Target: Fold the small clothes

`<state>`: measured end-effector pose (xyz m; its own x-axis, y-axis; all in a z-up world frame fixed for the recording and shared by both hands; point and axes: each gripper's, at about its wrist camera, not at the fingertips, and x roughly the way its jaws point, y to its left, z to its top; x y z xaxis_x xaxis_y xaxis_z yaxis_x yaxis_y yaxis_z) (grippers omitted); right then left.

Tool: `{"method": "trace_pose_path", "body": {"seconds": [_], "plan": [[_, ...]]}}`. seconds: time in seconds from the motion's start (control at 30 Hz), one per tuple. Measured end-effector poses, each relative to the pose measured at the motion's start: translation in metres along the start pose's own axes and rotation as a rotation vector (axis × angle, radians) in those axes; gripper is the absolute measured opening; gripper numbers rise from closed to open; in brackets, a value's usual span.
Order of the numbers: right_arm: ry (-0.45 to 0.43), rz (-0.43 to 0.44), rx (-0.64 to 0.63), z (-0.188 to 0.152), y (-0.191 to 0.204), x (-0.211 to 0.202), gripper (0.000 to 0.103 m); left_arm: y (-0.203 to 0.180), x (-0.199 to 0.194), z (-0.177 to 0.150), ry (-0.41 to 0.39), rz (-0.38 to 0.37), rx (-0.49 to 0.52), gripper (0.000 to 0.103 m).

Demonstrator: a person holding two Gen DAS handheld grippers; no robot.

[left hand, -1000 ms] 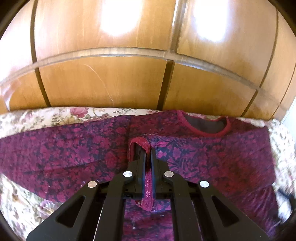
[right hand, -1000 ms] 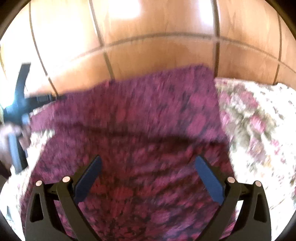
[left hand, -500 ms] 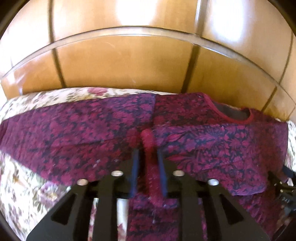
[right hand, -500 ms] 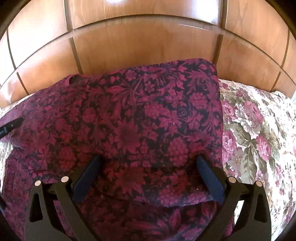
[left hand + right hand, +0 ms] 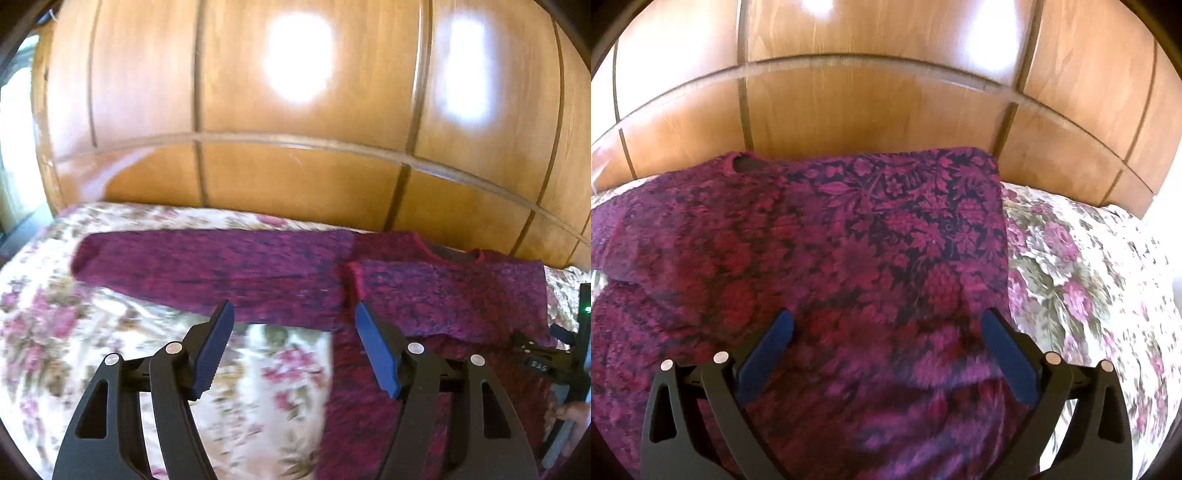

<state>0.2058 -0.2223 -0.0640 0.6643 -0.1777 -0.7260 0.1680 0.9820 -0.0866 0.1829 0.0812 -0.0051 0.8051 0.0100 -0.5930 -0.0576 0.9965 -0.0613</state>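
A dark red flowered long-sleeved top lies flat on the bed, neckline toward the headboard. Its left sleeve stretches out to the left; the right sleeve is folded across the chest. My left gripper is open and empty, above the garment's left edge near the armpit. My right gripper is open and empty, above the folded right side of the top. The right gripper's body shows at the right edge of the left wrist view.
A floral bedspread covers the bed and shows to the right of the top in the right wrist view. A glossy wooden headboard stands just behind the garment. A bright window edge is at far left.
My left gripper let go of the sleeve cuff, opened, and pulled back and left. The right gripper stayed open over the top and drew back slightly.
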Motion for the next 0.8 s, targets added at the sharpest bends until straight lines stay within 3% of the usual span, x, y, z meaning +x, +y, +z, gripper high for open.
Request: {"method": "trace_pose_path", "body": {"seconds": [0.3, 0.47, 0.8], "plan": [[0.028, 0.111, -0.042, -0.054, 0.049, -0.045, 0.101, 0.049, -0.032, -0.017, -0.028, 0.144, -0.012, 0.067], [0.037, 0.084, -0.083, -0.076, 0.066, -0.048, 0.101, 0.063, -0.037, -0.028, -0.019, 0.153, -0.024, 0.067], [0.044, 0.071, -0.073, -0.079, 0.067, -0.045, 0.101, 0.073, -0.030, -0.040, 0.013, 0.097, -0.057, 0.067]]}}
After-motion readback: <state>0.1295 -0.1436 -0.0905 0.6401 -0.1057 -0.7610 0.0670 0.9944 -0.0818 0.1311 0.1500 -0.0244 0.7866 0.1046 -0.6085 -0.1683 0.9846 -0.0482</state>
